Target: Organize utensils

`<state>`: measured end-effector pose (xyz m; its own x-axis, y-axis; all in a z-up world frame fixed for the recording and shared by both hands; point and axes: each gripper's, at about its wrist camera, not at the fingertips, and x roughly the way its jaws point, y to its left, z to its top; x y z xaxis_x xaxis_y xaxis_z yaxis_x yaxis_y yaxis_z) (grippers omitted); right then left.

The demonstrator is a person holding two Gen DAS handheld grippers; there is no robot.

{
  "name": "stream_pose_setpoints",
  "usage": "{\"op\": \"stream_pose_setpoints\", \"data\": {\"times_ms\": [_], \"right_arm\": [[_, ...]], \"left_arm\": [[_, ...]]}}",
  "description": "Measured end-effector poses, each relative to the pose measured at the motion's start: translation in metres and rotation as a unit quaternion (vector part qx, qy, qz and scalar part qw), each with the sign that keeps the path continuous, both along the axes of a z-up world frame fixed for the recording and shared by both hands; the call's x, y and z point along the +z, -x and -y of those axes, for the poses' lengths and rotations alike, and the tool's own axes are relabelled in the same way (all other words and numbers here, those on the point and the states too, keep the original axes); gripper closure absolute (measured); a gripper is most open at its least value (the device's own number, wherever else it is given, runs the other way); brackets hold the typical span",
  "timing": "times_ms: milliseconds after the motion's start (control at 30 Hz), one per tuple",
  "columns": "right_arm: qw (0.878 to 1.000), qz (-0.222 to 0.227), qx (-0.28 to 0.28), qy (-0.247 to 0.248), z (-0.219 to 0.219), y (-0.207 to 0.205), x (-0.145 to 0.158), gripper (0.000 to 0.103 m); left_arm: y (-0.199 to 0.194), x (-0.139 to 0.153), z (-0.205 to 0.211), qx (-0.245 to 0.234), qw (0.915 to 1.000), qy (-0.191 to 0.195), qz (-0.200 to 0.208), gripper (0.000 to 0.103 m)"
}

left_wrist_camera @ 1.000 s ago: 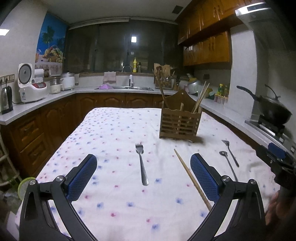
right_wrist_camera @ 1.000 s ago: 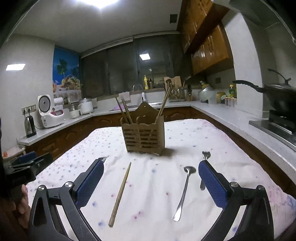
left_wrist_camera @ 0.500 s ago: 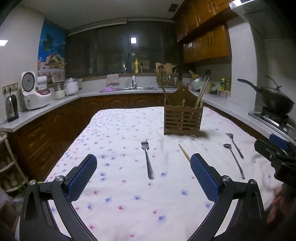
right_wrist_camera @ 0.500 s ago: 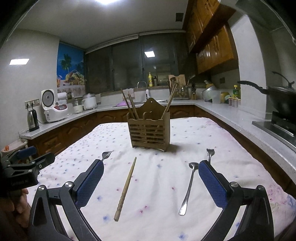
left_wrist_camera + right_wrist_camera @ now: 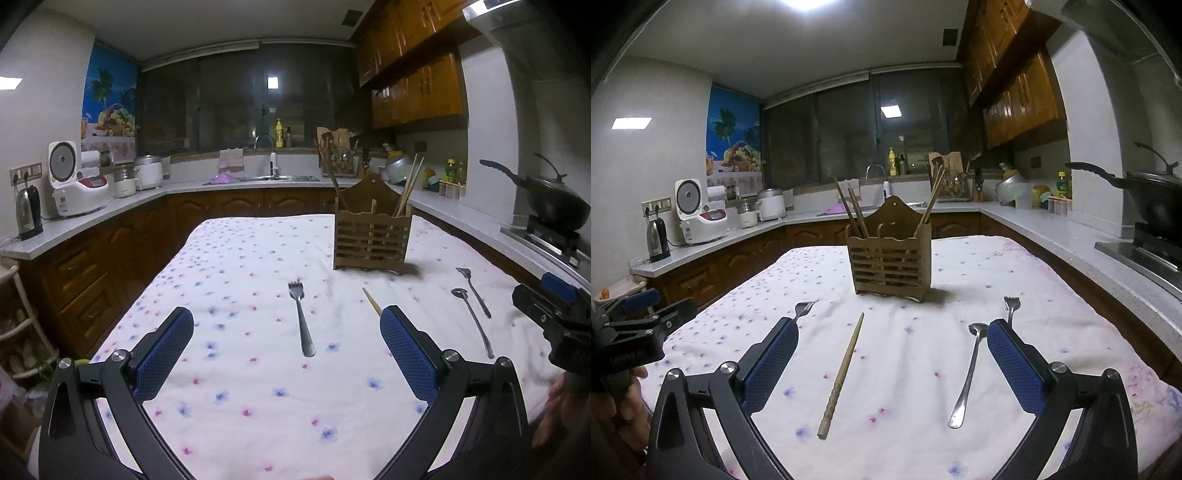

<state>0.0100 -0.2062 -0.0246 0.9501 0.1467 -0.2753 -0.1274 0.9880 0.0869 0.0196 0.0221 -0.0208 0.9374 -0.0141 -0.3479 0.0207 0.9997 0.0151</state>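
Wood is what lies straightest ahead of you: in the right wrist view the chopstick [image 5: 843, 373] runs from lower centre up toward the slatted wooden holder [image 5: 891, 264] at mid-frame, its long axis nearly along your right gripper [image 5: 892, 363], whose blue pads stand wide apart and hold nothing. That gripper looks the nearer one for it. The steel spoon [image 5: 966, 376] lies just inside the right pad, a fork [image 5: 1011, 308] partly hidden behind it. In the left wrist view your left gripper [image 5: 286, 350] is likewise spread and empty, with the other fork [image 5: 302, 317] between its pads, tines pointing away up-frame. Everything rests on a soft flower-printed cloth [image 5: 236, 369], so thin metal handles will probably sit low in it.
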Motion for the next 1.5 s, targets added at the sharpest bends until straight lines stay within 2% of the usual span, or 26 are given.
{"op": "stream_pose_setpoints", "data": {"times_ms": [233,1500], "right_arm": [[1.000,-0.002,0.002,0.002,0.0010,-0.0005,-0.0098,0.000],[1.000,-0.002,0.000,-0.006,0.0048,-0.0014,-0.0098,0.000]], "left_arm": [[0.0003,-0.0073,0.0013,0.008,0.9998,-0.015,0.007,0.000],[0.0002,-0.0085,0.0044,0.007,0.9998,-0.014,0.009,0.000]]}}
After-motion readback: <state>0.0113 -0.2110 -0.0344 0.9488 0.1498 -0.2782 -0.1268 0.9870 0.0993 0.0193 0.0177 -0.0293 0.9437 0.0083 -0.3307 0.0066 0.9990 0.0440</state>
